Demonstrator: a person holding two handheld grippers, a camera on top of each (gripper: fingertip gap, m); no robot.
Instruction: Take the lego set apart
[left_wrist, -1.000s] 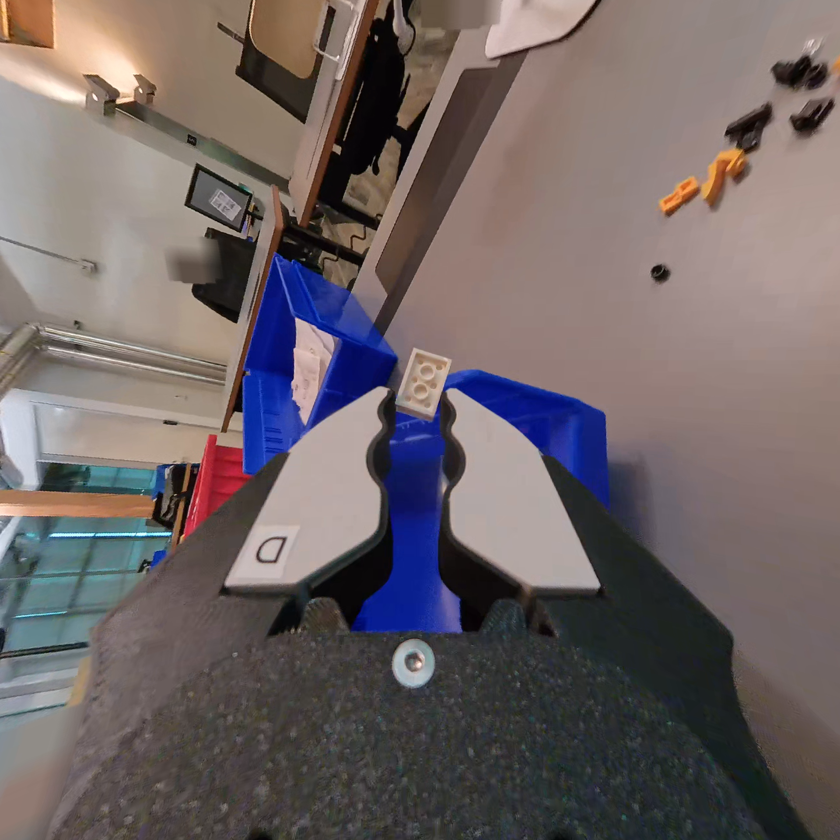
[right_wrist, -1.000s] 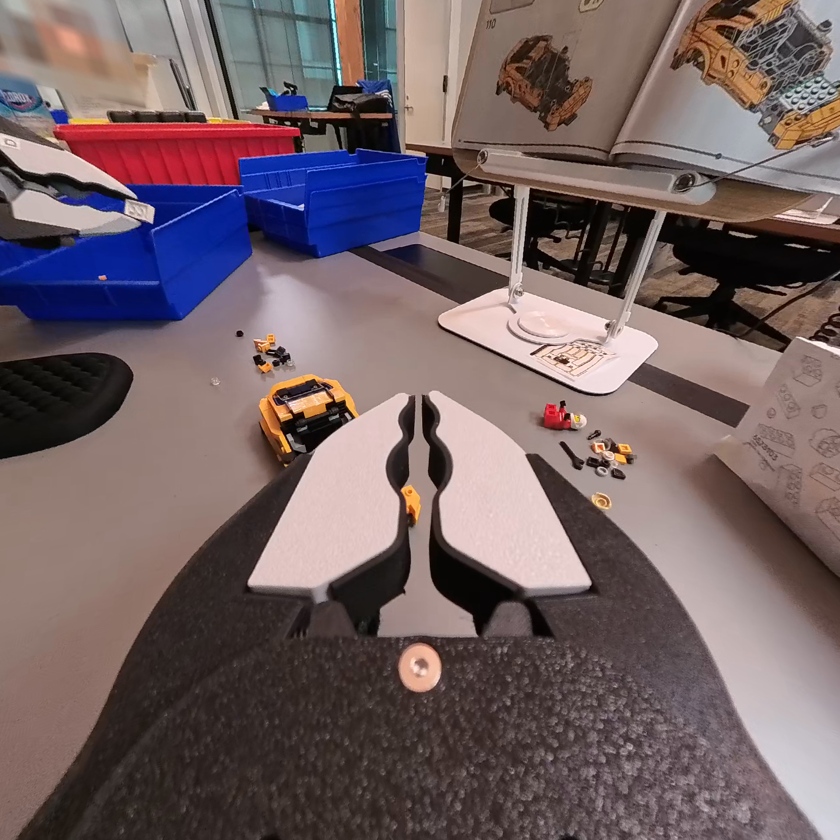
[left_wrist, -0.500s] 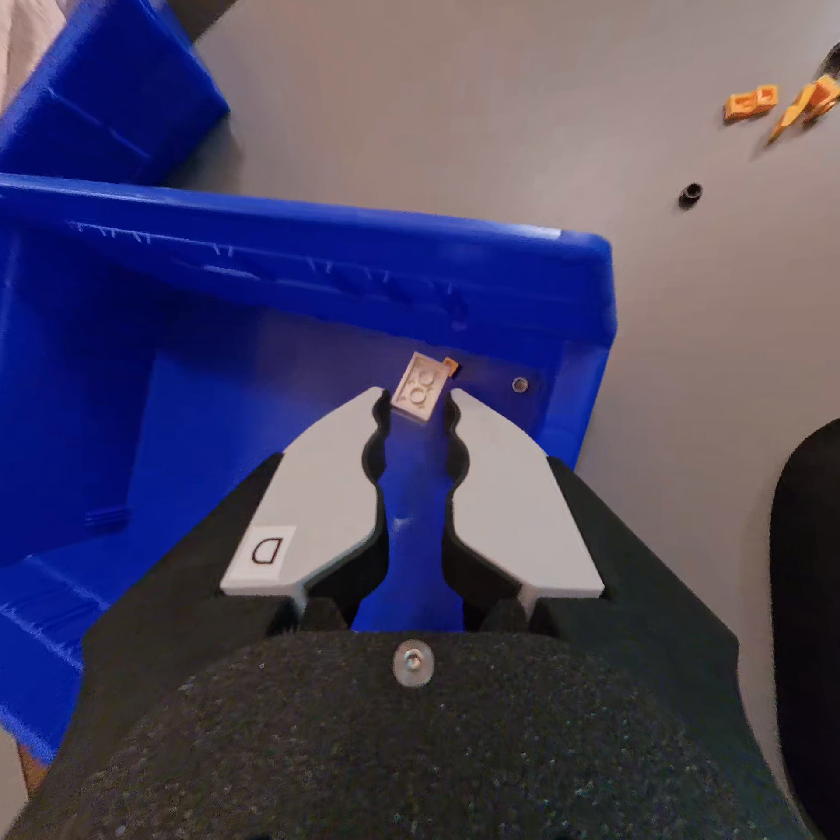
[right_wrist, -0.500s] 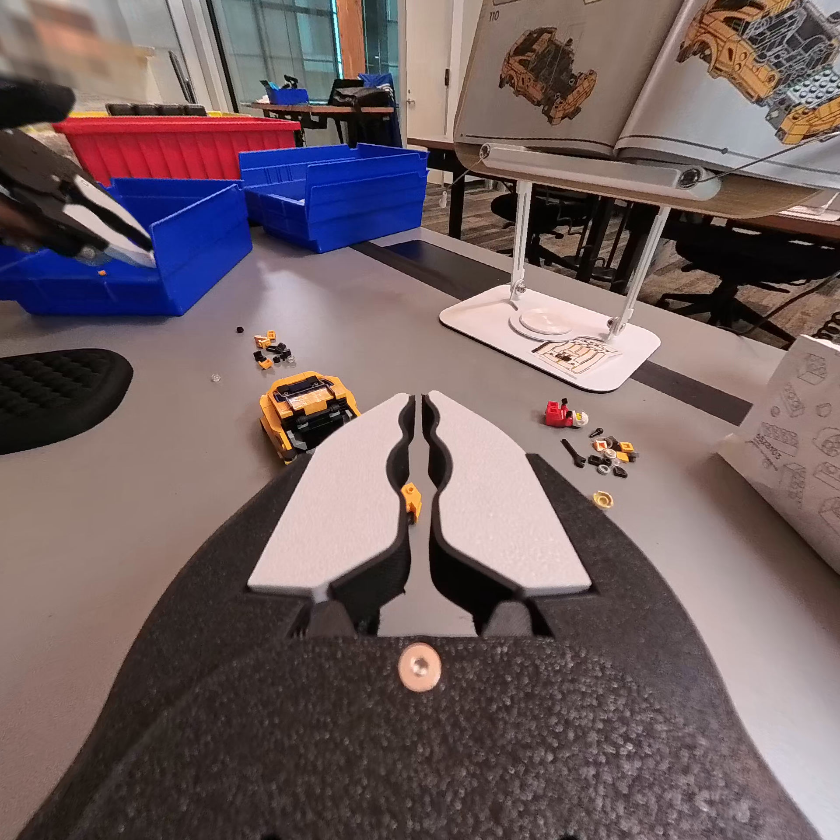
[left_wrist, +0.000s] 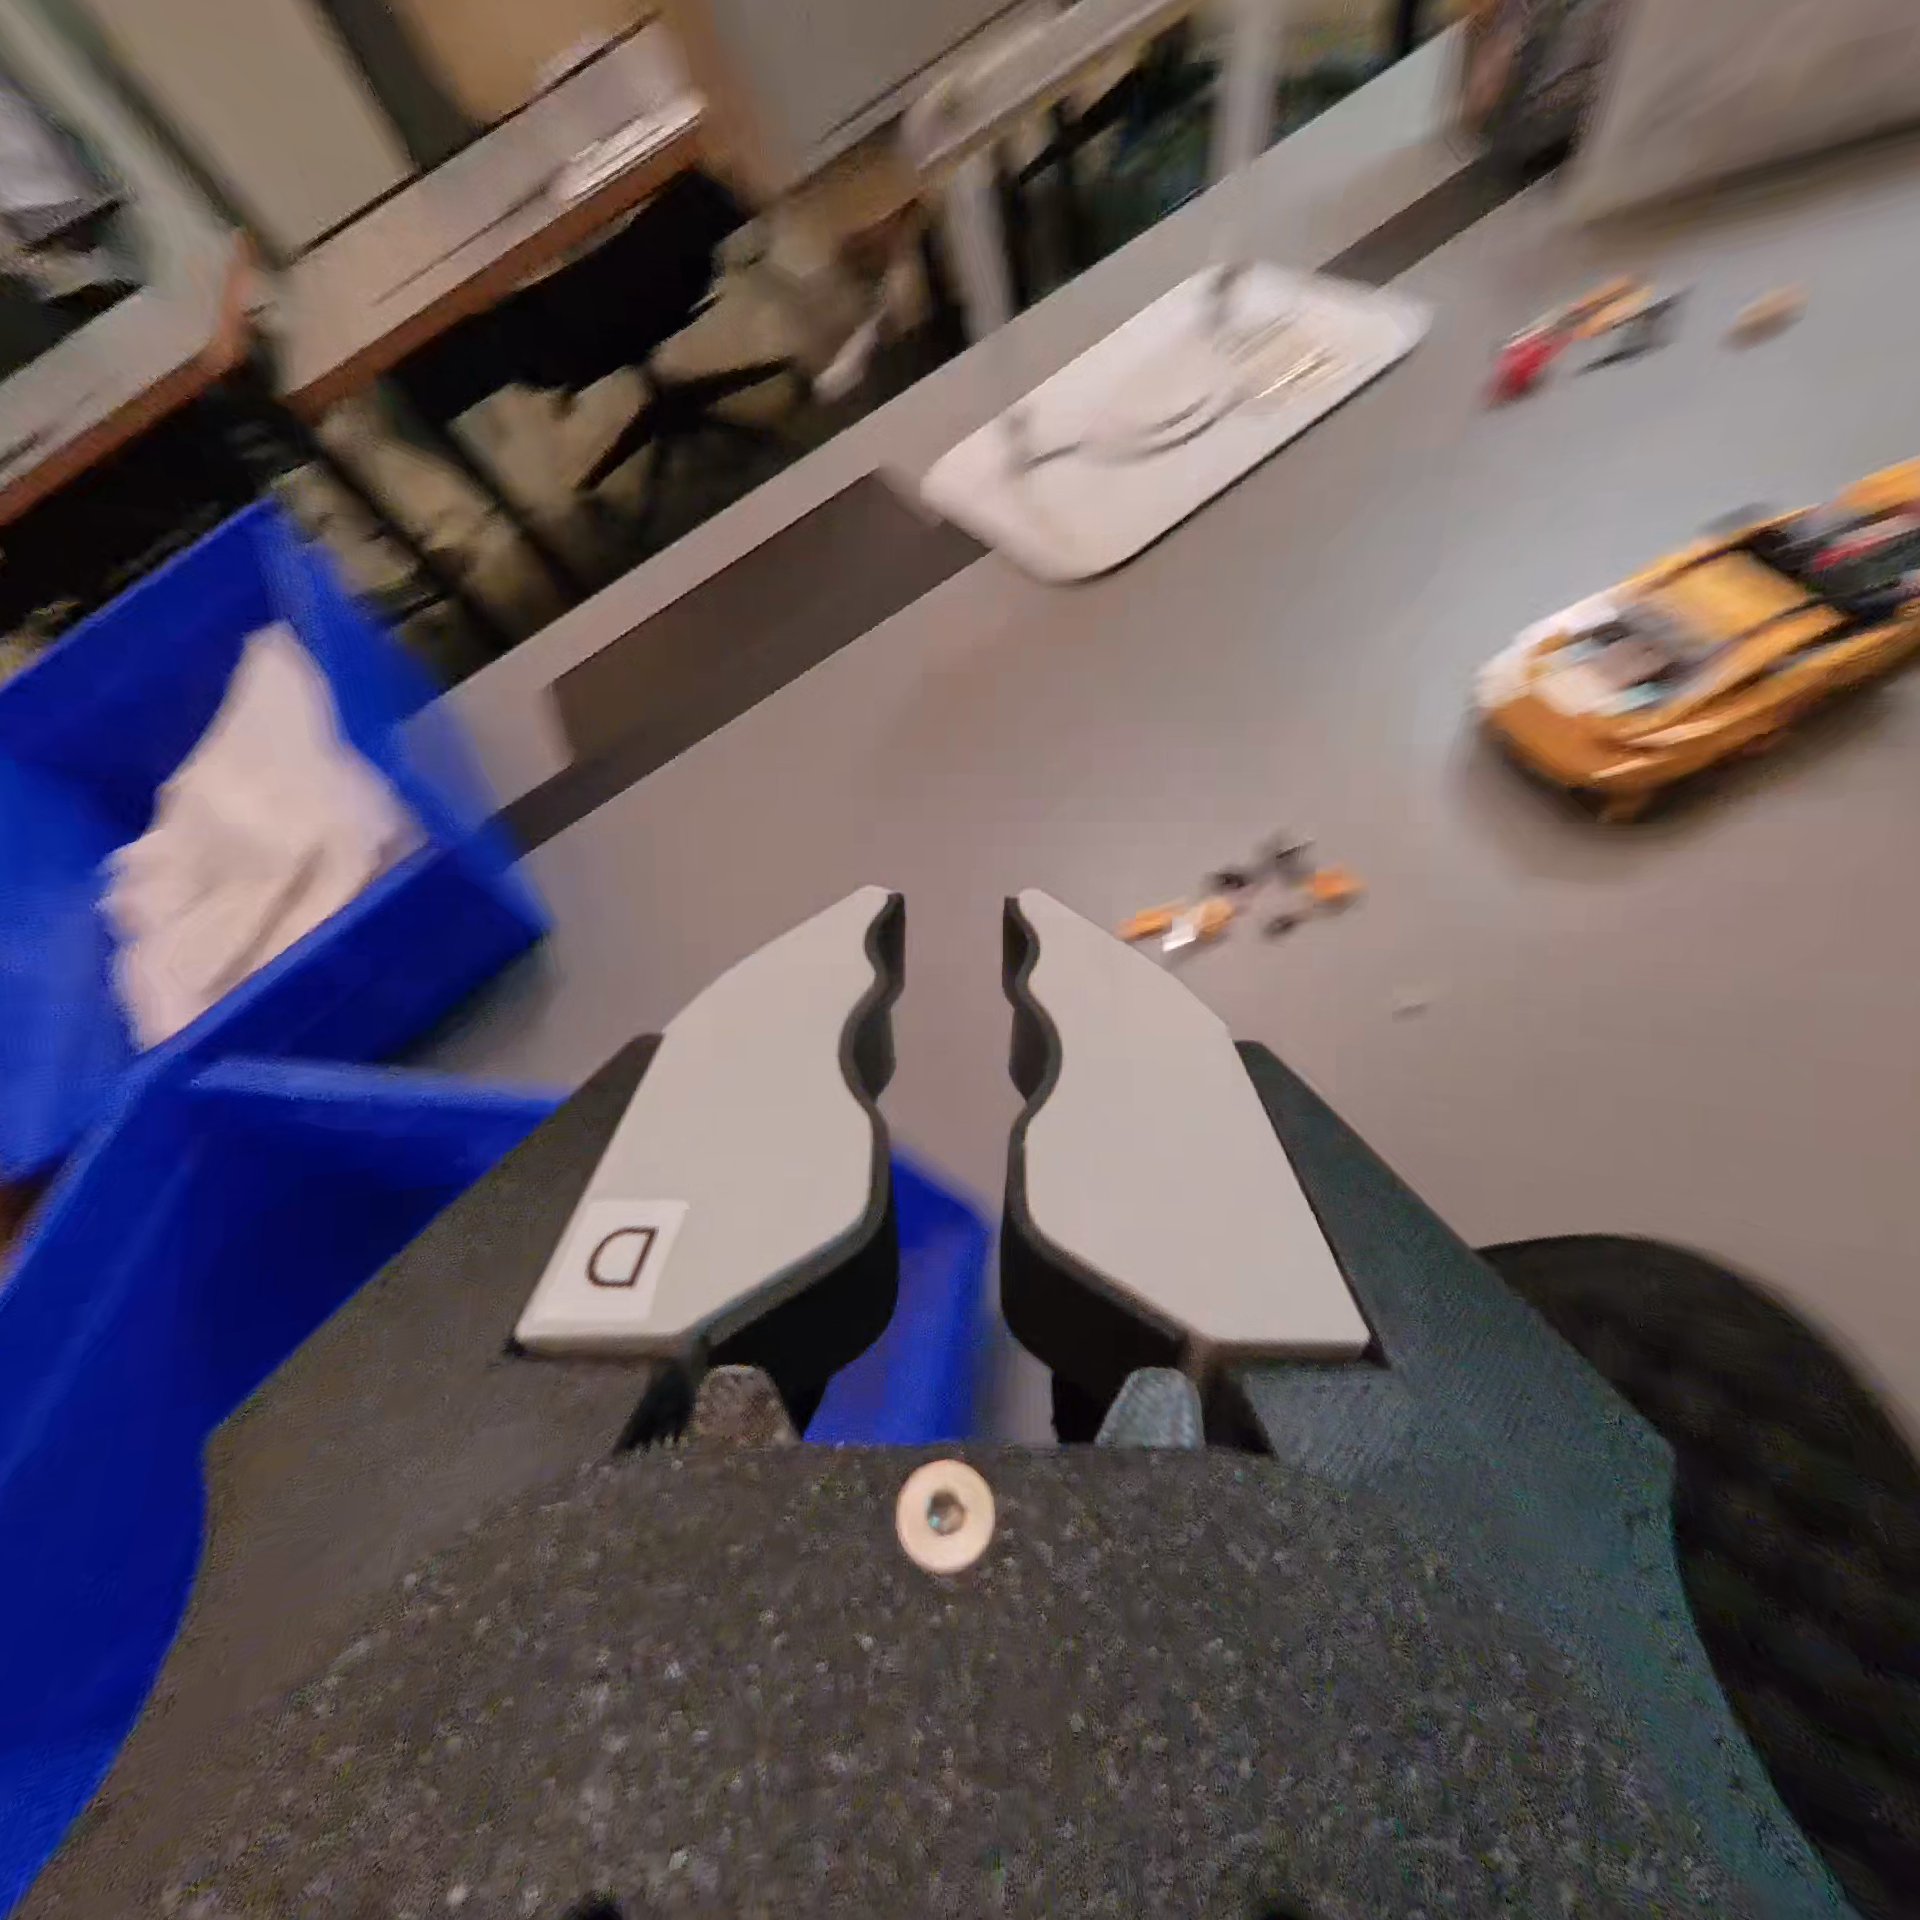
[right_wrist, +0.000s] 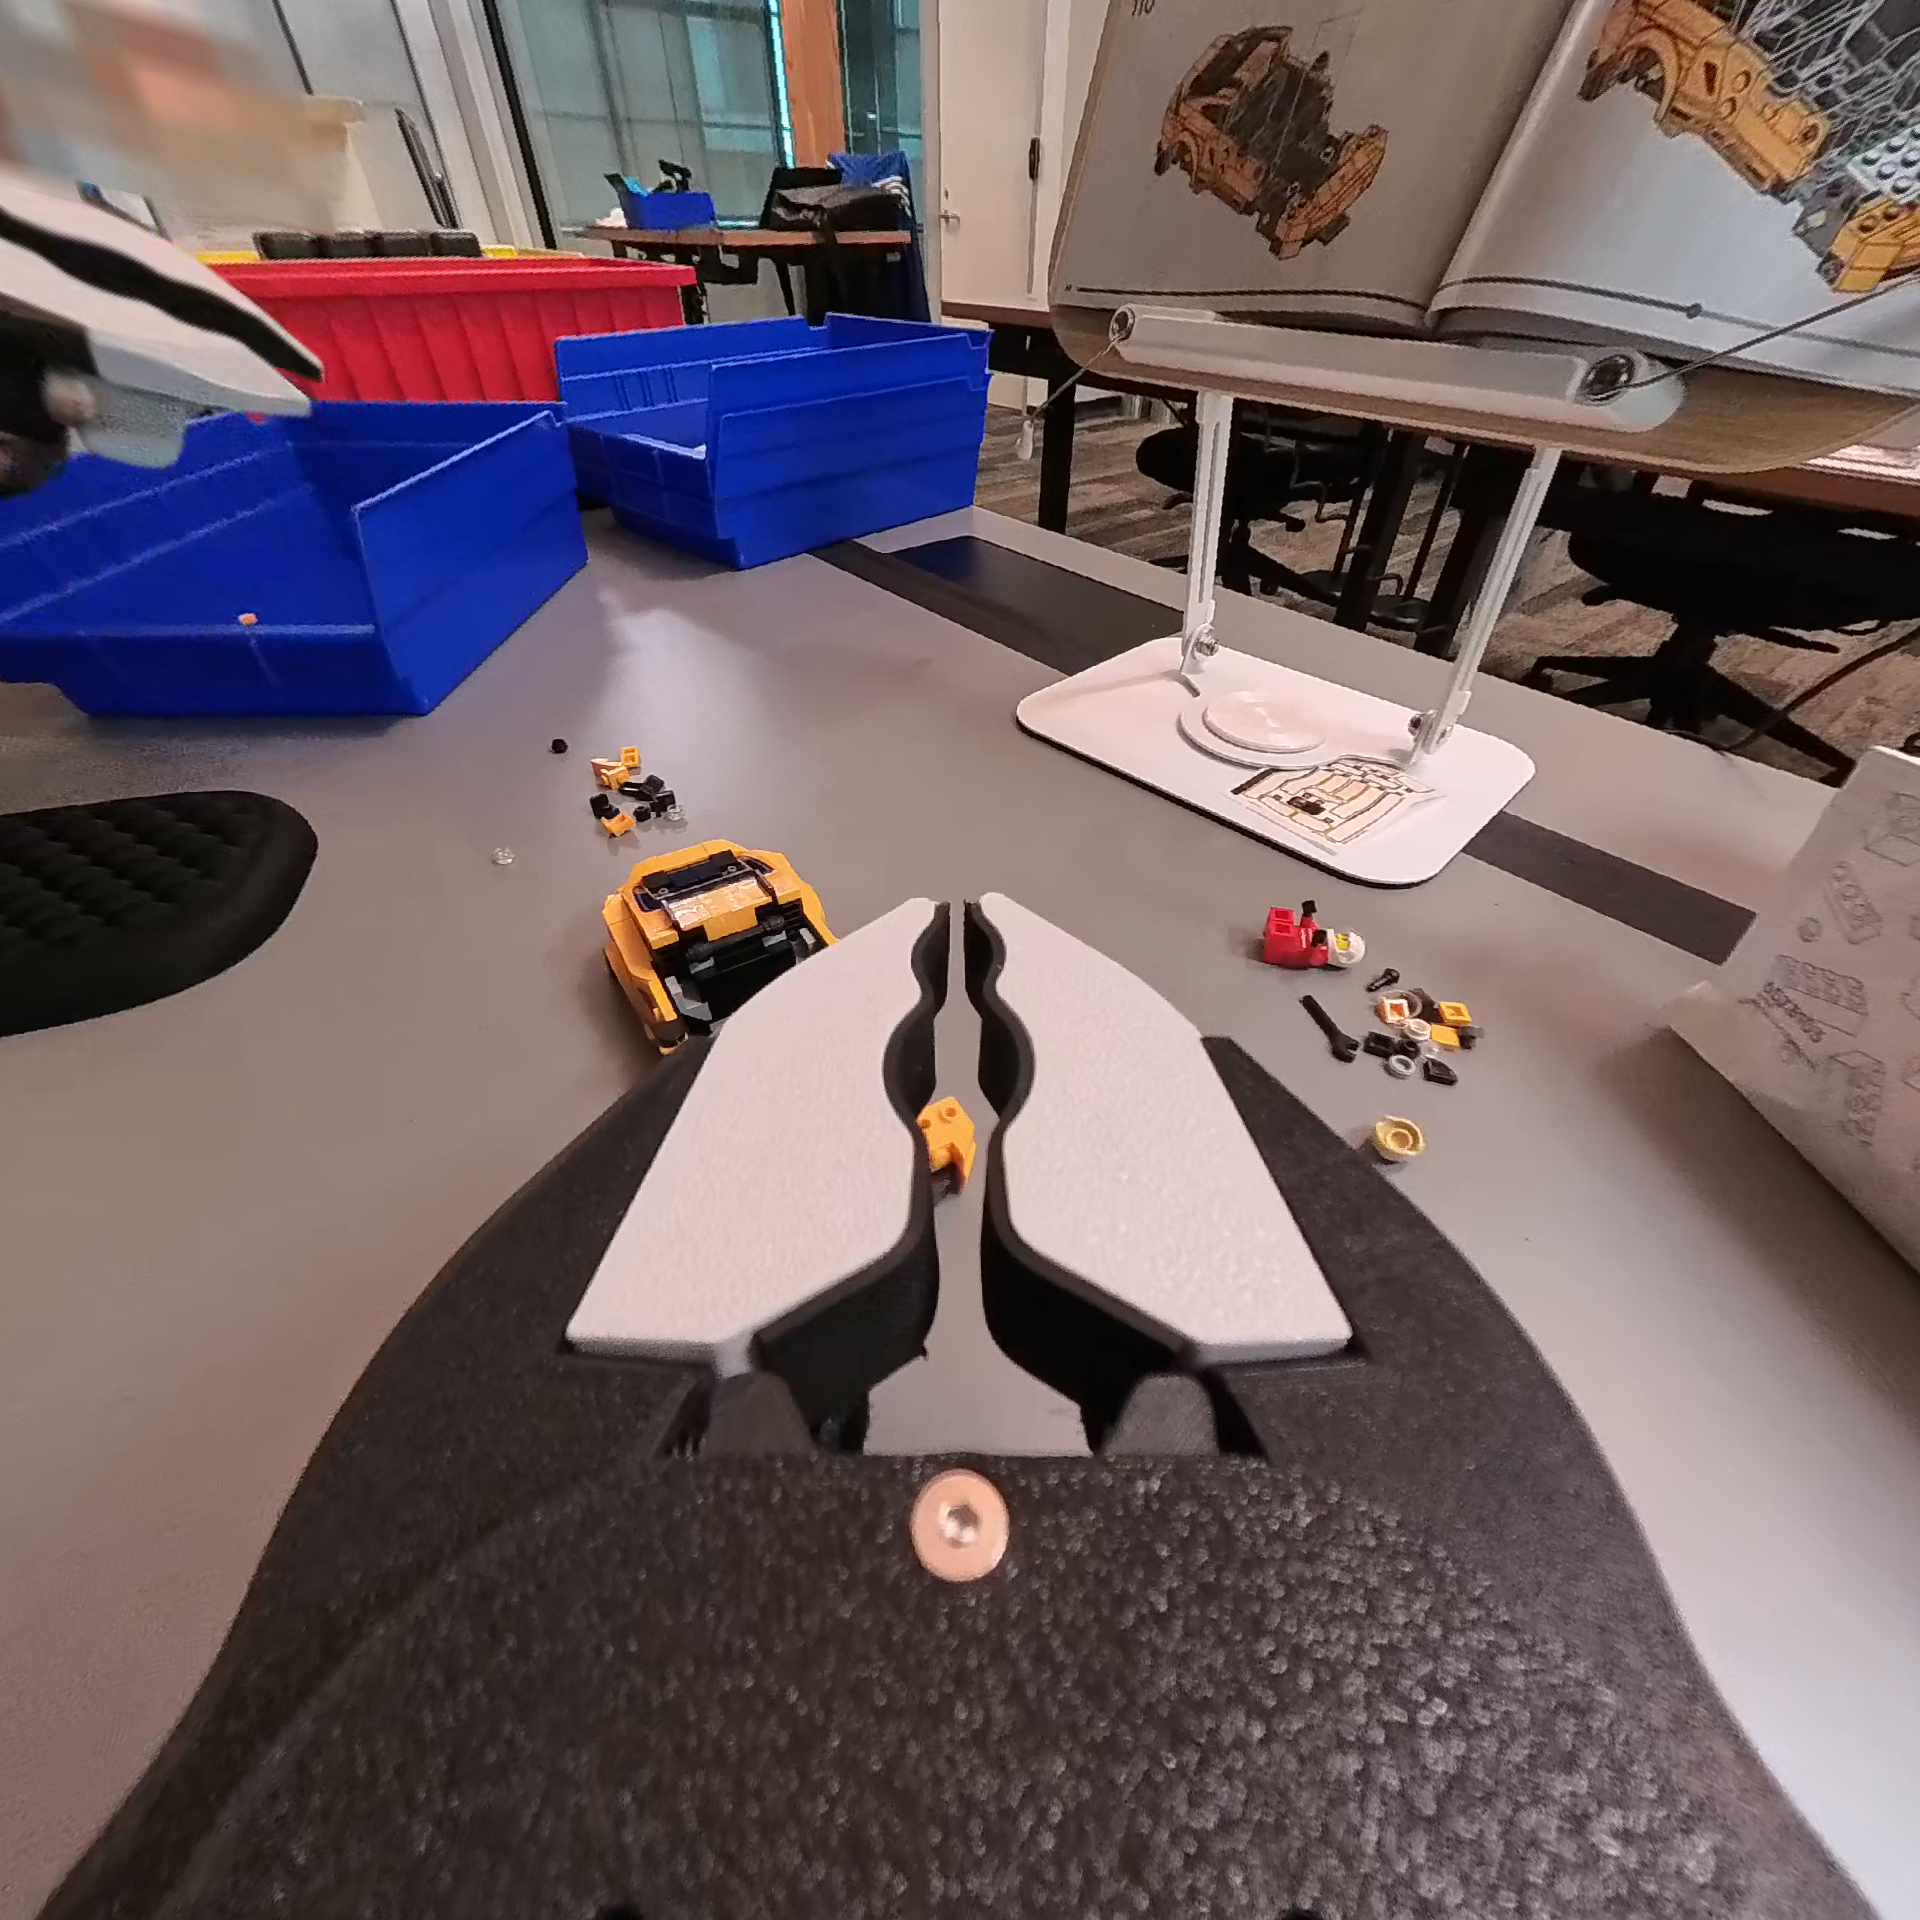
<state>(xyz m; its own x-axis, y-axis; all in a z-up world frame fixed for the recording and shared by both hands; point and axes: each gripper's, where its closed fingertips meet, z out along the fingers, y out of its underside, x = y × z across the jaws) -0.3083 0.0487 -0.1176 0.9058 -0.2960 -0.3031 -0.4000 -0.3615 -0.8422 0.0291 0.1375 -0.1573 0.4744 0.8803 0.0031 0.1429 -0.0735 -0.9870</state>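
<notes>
Right wrist view shows the right tool (right_wrist: 957, 906) low over the grey counter (right_wrist: 312, 1195), its two pale fingers drawn nearly together with only a thin slit at the tips and nothing pinched there; a small orange brick (right_wrist: 948, 1135) lies on the counter beneath the gap, seen between the fingers rather than held. Just beyond and left of this tool sits the yellow lego car (right_wrist: 712, 951), partly stripped and resting on the counter, the piece of the set that remains to be broken down. Loose parts are sorted in two heaps, presumably to keep removed pieces from rolling off: an orange-and-black cluster (right_wrist: 629, 795) behind the car, and a mixed cluster (right_wrist: 1413, 1029) with a red piece (right_wrist: 1294, 935) to the car's right. Farther behind the car stand the near blue bin (right_wrist: 312, 582), a second blue bin (right_wrist: 774, 436) and a red bin (right_wrist: 468, 322), likely receiving stations for parts. The left tool (left_wrist: 953, 914) hangs above the near bin's corner, fingers parted and empty, pointed toward the car; the left wrist view is motion-blurred, so fine detail is unreadable. A book stand (right_wrist: 1278, 748) holding an open instruction book (right_wrist: 1455, 156) rises right of and behind the car, and a black textured pad (right_wrist: 125, 914) lies to the car's left. Between the left tool and the car only the orange-and-black cluster intervenes, easily scattered by a low approach.
</notes>
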